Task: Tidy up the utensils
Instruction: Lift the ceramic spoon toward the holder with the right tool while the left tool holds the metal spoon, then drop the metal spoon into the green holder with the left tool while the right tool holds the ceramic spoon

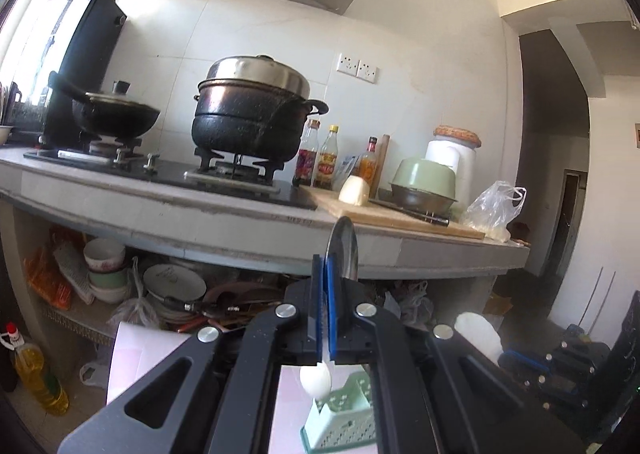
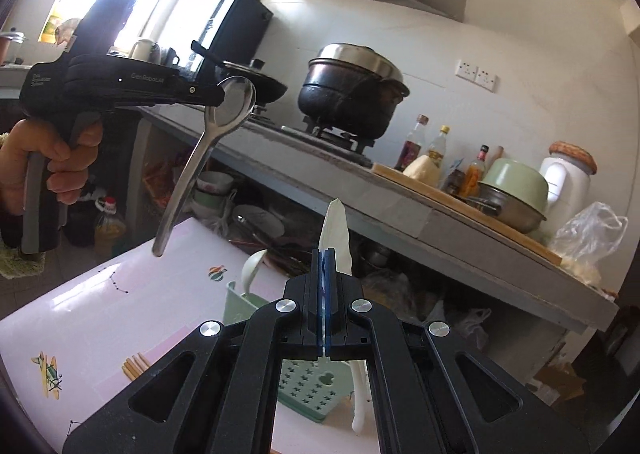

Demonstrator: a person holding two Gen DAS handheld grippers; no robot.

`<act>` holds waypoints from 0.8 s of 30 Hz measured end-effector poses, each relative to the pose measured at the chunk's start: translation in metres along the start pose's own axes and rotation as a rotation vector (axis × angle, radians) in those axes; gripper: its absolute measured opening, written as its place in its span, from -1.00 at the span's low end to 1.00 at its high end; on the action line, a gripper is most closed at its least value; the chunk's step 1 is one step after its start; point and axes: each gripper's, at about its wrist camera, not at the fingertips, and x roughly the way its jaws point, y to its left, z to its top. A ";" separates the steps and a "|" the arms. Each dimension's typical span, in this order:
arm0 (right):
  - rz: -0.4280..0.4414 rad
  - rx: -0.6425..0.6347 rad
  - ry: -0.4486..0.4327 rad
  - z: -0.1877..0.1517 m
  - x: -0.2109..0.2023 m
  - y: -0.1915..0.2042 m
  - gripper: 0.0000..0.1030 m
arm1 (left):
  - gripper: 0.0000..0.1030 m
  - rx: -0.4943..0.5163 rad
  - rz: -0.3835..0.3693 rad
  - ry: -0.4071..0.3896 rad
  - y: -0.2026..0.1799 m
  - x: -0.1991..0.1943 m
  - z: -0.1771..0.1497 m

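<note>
The left gripper (image 2: 218, 92) is clamped on the bowl of a metal spoon (image 2: 200, 158); its handle hangs down over the pink table (image 2: 100, 302). A hand (image 2: 48, 162) grips the gripper's handle. In the left wrist view the spoon's bowl stands edge-on above the pressed-together blue pads (image 1: 330, 286).

The right gripper (image 2: 325, 286) is pinched tight on a white spoon (image 2: 336, 234), whose bowl sticks up above the fingers while its handle reaches down past them.

On the table stands a green utensil basket (image 2: 304, 386) with star-shaped holes. One white ladle-like spoon (image 2: 252, 268) leans in it, bowl uppermost. A few wooden chopsticks (image 2: 134, 368) lie on the table just beside the basket, not in it.

On the counter behind, a lidded black steamer pot (image 1: 252, 114) sits on the stove and a lidded wok (image 1: 116, 114) on the other burner. A green bowl (image 1: 424, 176) rests upside down on a metal bowl (image 1: 424, 200) on the cutting board (image 1: 384, 216). What the pots hold cannot be seen.
</note>
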 end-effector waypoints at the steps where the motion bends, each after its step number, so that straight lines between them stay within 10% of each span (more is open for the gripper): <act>1: -0.012 0.015 0.000 -0.002 -0.001 -0.005 -1.00 | -0.98 0.004 -0.002 -0.012 -0.004 0.010 0.005; 24: -0.079 0.190 0.058 -0.046 -0.001 -0.056 -1.00 | -0.98 0.330 0.285 0.021 -0.050 0.138 -0.098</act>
